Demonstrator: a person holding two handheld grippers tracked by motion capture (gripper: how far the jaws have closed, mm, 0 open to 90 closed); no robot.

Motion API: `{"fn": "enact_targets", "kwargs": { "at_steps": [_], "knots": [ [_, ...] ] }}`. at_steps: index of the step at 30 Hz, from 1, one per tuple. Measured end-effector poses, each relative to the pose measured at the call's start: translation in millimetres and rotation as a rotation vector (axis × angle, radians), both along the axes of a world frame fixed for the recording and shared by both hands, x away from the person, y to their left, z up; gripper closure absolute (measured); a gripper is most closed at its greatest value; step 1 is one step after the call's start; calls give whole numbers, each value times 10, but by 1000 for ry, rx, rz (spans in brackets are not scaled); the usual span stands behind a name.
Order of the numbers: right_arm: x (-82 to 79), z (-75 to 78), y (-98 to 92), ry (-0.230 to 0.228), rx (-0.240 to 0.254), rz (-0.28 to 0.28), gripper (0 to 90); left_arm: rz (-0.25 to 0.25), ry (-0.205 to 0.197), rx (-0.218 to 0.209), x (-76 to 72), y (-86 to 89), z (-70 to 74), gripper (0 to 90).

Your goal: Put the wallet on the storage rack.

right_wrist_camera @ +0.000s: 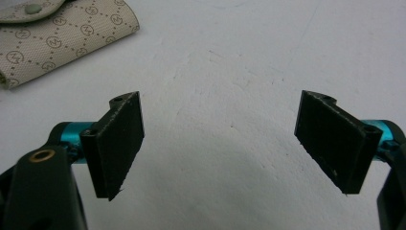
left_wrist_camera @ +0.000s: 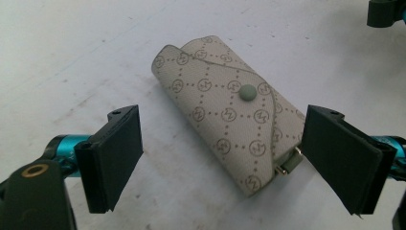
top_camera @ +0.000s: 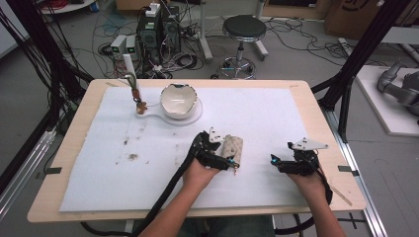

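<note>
One pouch [left_wrist_camera: 225, 115], beige, snap-flapped, near tabletop's front edge, between left gripper [left_wrist_camera: 222, 160] jaws, spread wide; right jaw perhaps touching its clasp end. Right gripper [right_wrist_camera: 220, 143]: jaws apart, pouch well aside.

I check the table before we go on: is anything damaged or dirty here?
Yes. The bowl at the far side has a jagged, broken rim. Brown stains mark the white mat at the left. The pouch looks intact and snapped shut.
</note>
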State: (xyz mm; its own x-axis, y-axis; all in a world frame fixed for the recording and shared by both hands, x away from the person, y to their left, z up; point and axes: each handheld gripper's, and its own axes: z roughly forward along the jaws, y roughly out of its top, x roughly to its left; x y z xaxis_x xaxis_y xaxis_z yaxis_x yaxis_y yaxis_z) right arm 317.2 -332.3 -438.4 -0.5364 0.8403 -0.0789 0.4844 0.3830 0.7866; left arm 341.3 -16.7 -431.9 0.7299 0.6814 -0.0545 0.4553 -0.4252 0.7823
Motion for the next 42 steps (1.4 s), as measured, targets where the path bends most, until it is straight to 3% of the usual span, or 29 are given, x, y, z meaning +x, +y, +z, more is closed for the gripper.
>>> {"fn": "enact_targets", "kwargs": {
  "at_steps": [10,13,16,22,24,26,28,31,36,42],
  "knots": [
    [4,-2,7,5,-3,0,175,32,18,1,49,-273,-144,144],
    [8,-7,5,5,-5,3,175,26,36,57,44,-360,-213,128],
    [7,-8,7,3,-7,3,175,25,9,110,11,-417,-248,112],
    [7,-12,8,3,-10,4,175,19,8,100,-1,-406,-243,139],
    [6,-12,11,4,-9,4,175,10,7,89,-23,-400,-233,203],
    [7,-13,12,5,-7,2,175,-15,-6,74,-44,-382,-230,330],
    [7,-14,12,5,-7,1,175,-21,-2,55,-37,-354,-232,352],
    [5,-14,10,5,-7,5,175,-34,7,53,-23,-319,-221,366],
    [15,-20,4,4,-7,5,175,-65,-22,60,-38,-243,-174,372],
    [15,-21,18,-4,-12,14,175,-93,-52,34,-37,-23,-3,374]
  ]
}}
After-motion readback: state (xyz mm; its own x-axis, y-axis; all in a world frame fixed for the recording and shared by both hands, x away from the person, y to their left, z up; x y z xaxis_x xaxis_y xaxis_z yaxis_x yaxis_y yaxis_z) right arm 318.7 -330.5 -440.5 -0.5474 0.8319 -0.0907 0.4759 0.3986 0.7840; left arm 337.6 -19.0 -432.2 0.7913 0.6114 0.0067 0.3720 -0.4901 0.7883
